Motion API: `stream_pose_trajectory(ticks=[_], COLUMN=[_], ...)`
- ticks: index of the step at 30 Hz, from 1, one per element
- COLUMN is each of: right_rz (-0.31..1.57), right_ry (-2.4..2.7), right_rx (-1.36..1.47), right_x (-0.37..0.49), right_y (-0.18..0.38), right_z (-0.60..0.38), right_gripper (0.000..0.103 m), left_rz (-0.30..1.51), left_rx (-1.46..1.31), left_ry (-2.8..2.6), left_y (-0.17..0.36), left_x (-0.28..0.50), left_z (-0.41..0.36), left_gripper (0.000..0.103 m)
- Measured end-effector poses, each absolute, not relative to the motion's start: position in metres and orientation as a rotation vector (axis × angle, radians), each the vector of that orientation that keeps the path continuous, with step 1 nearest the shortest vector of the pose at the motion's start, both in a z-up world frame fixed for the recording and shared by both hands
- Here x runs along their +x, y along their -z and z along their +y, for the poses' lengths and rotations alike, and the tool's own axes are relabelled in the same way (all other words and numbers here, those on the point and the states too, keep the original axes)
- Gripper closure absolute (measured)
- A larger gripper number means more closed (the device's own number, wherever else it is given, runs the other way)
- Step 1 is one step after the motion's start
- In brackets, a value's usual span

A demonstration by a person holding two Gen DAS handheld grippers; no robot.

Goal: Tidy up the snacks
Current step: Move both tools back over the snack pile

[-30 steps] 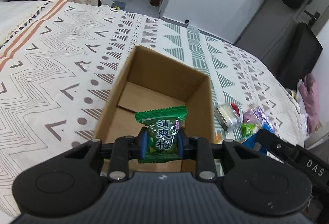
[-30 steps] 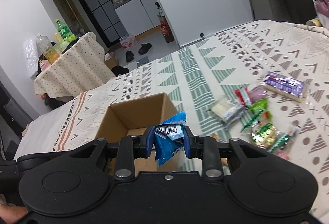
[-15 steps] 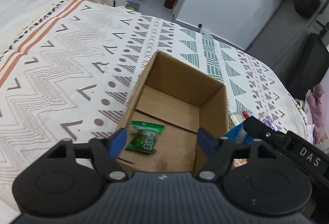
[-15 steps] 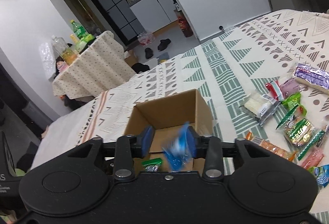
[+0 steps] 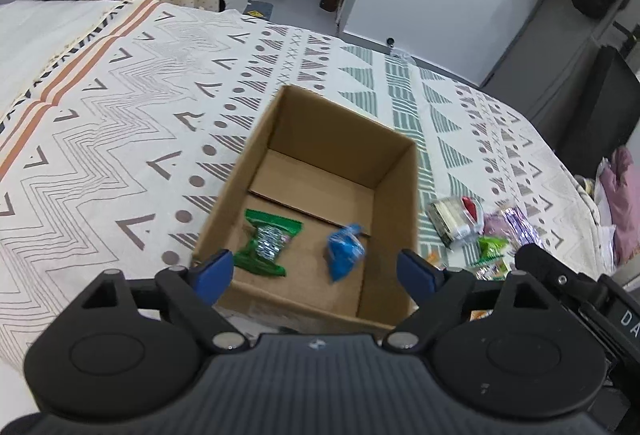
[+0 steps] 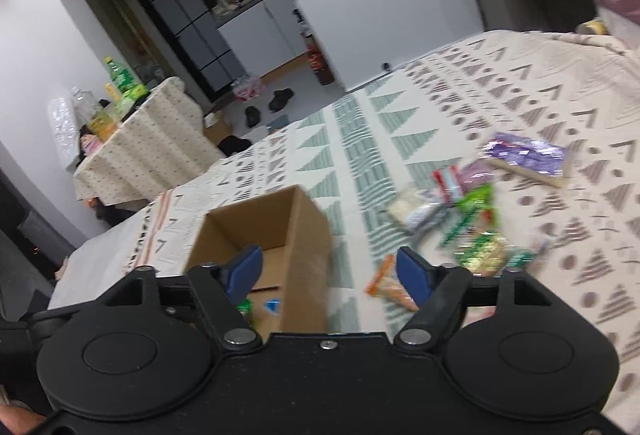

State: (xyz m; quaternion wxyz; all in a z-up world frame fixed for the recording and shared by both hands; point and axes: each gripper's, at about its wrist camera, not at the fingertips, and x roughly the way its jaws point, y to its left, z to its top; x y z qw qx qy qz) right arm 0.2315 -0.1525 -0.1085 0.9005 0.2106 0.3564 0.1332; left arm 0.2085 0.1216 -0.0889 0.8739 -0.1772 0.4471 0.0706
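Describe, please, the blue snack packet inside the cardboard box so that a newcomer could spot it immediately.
On the patterned bedspread stands an open brown cardboard box. On its floor lie two packets, apart: a flat green snack packet nearer the left wall and a small crumpled blue snack packet nearer the right wall. It is the only blue one in the box.

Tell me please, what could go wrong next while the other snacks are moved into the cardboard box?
1. The box is light and open; the left gripper, jaws opening and empty, hangs close over its near wall and could bump or tip it.
2. The loose snacks overlap in a pile, so the right gripper, jaws opening and empty, may pinch two together.
3. The green packet and blue packet could spill if the box shifts.
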Motion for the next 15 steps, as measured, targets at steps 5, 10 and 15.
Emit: stream_pose_trajectory(ticks=[5, 10, 15], right_rz=[0.755, 0.768, 0.78], right_ry=[-0.228, -0.21, -0.18], right_rx=[0.408, 0.422, 0.427], right_x=[0.221, 0.214, 0.208], right_y=[0.112, 0.117, 0.123], right_z=[-0.179, -0.205, -0.23], right_gripper=[0.024, 0.022, 0.018], left_rz=[0.928, 0.92, 0.921], left_rx=[-0.348, -0.344, -0.326], left_ry=[-0.143, -0.121, -0.095], left_y=[0.083, 0.077, 0.075], left_x=[0.202, 0.196, 0.194], left_z=[0.099, 0.08, 0.059], left_gripper=[0.004, 0.0, 0.0])
